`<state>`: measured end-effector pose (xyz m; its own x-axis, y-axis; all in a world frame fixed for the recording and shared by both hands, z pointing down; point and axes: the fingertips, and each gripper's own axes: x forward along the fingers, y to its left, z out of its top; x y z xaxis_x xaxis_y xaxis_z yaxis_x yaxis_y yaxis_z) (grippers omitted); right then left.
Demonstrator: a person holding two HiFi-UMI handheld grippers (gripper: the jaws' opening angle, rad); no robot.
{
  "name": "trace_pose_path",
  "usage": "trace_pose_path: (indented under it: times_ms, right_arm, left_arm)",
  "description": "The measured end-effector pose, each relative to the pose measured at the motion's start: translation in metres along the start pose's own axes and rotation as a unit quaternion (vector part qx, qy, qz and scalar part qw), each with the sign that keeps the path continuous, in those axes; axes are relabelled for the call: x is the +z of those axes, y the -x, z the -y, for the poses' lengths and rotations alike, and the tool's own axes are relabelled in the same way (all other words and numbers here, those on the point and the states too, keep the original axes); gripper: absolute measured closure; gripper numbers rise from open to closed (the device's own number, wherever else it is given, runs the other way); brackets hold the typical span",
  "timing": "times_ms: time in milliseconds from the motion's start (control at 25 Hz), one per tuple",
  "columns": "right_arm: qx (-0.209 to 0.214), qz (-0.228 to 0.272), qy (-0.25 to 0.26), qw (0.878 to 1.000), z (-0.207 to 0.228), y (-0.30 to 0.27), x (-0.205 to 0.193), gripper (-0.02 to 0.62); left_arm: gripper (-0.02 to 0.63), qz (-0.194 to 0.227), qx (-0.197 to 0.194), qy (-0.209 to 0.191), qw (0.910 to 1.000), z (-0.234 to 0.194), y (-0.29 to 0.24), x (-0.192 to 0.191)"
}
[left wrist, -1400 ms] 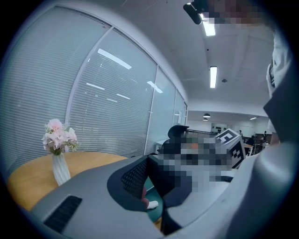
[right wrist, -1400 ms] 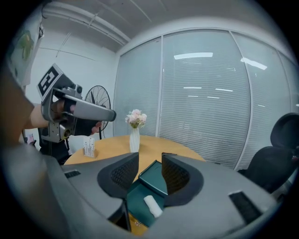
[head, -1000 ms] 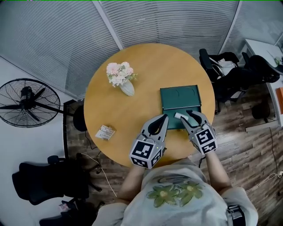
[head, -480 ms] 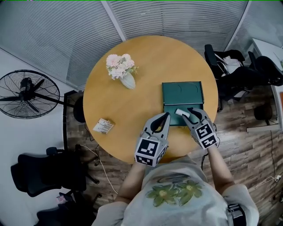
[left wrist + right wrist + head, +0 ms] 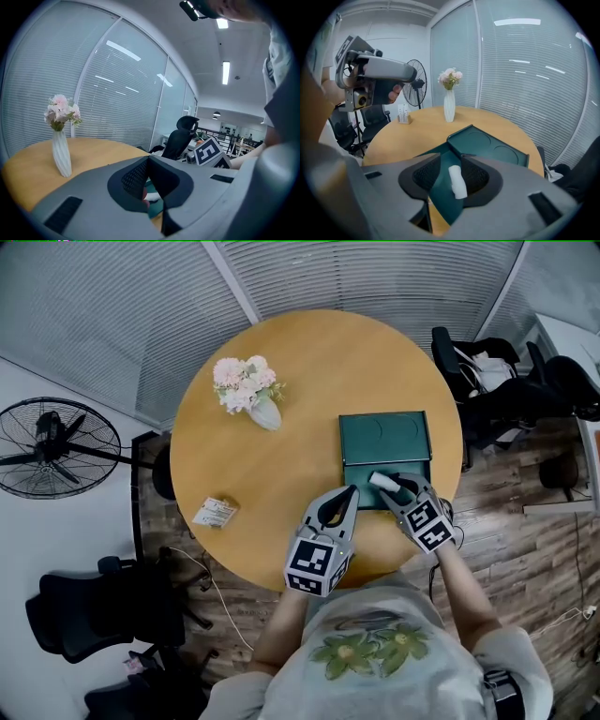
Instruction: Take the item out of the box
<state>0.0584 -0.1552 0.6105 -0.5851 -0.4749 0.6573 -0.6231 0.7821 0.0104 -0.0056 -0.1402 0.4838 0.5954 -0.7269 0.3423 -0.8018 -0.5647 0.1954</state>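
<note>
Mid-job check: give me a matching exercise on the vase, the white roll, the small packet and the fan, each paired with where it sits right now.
1 vase of flowers
2 white roll
3 small packet
4 standing fan

A between the open right tongs, in the green box
B off the table, at the head view's left
C upright on the table, apart from the green box
D lying near the table's left edge in the head view

Pairs: 1-C, 2-A, 3-D, 4-B
</note>
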Motion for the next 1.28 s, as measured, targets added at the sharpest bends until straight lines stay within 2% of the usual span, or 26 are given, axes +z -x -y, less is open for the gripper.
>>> trace_pose_path:
  times_ms: [800, 880, 1280]
  right_arm:
    - [0.034, -0.113, 0.047, 0.992, 0.013, -0.055, -0.051, 0.451]
    - [0.036, -0.123, 0.053, 0.99, 0.014, -0.06, -0.055, 0.41]
    - [0.046, -0.154, 0.075, 0.984, 0.015, -0.073, -0.069, 0.407]
  left_arm:
    - [0.606, -0.022, 0.015, 0.026, 0.9993, -0.025, -0.014, -0.02]
    - [0.606, -0.024, 0.018, 0.026, 0.9992, -0.027, -0.015, -0.022]
    - [0.606, -0.031, 0.024, 0.029, 0.9988, -0.028, -0.017, -0.028]
